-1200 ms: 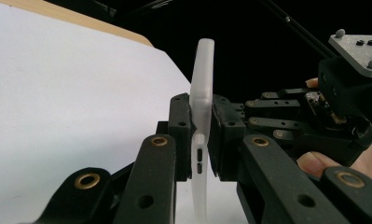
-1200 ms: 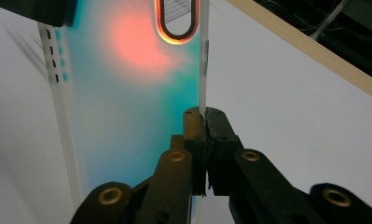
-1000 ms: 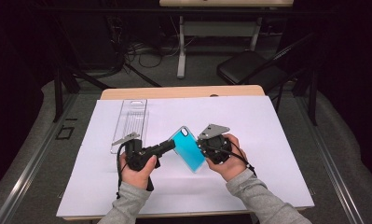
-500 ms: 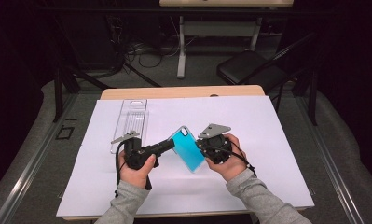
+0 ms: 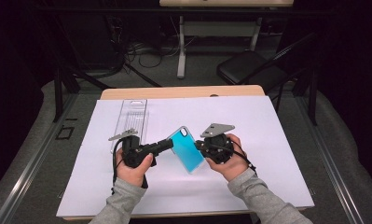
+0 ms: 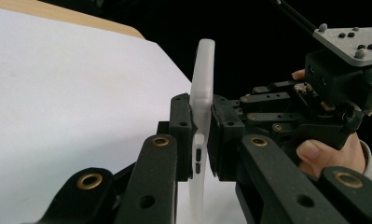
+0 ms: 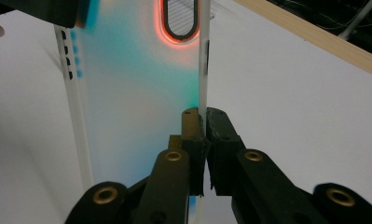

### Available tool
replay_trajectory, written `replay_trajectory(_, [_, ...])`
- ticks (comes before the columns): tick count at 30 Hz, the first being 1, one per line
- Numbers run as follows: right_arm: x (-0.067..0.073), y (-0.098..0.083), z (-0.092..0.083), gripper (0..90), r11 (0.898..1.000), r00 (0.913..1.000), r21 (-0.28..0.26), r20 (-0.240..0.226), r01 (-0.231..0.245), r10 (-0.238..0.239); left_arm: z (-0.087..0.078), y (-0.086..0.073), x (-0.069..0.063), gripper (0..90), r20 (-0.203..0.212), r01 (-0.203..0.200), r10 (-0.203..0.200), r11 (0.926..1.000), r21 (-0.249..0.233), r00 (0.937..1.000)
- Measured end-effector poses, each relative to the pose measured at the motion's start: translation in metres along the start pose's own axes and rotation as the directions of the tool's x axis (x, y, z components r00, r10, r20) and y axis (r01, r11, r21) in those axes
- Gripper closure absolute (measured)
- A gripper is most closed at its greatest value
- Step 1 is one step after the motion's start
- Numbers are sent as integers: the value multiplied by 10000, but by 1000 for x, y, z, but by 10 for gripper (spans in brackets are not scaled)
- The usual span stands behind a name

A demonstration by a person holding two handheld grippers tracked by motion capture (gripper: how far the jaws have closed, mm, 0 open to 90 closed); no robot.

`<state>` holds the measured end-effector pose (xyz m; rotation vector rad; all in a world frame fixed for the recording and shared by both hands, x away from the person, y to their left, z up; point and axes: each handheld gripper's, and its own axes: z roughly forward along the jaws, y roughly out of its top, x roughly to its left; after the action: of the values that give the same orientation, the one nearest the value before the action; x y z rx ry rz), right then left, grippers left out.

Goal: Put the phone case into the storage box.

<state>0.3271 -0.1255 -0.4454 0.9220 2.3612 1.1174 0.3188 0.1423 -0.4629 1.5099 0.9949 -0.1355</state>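
Two grippers clamped one teal phone case (image 5: 187, 149) above the white sheet (image 5: 267, 140): the left gripper (image 5: 167, 145) pinched its left edge, the right gripper (image 5: 200, 144) its right rim (both jaws fully closed on it). Farther back lay a clear plastic package (image 5: 131, 117).

No readable text, labels, brands or numbers on anything in view
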Motion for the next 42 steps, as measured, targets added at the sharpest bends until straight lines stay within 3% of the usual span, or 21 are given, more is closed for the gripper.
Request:
replay_trajectory(9, [-1, 1, -6, 767, 9991, 9969, -322, -734, -293, 268, -2, 4, 2, 815, 81, -416, 412, 9980, 469, 9991])
replay_trajectory(15, [-3, 0, -10, 709, 9983, 9874, -531, -1576, -223, 137, -7, 10, 0, 815, 465, -927, 893, 9928, 762, 9949])
replay_trajectory(23, [-3, -2, -14, 696, 9980, 9760, -628, -2180, -124, -16, -13, 16, -6, 815, 732, -1466, 1391, 9831, 1098, 9876])
replay_trajectory(27, [-2, -2, -16, 694, 9976, 9721, -676, -2346, -147, -16, -15, 19, -7, 815, 904, -1701, 1596, 9776, 1243, 9830])
replay_trajectory(33, [-1, -3, -19, 687, 9963, 9639, -840, -2663, -170, -60, -17, 23, -11, 815, 1247, -2274, 2095, 9617, 1529, 9698])
replay_trajectory(42, [1, -4, -21, 674, 9950, 9506, -999, -3093, -69, -245, -21, 28, -17, 815, 1516, -2709, 2454, 9456, 1803, 9575])
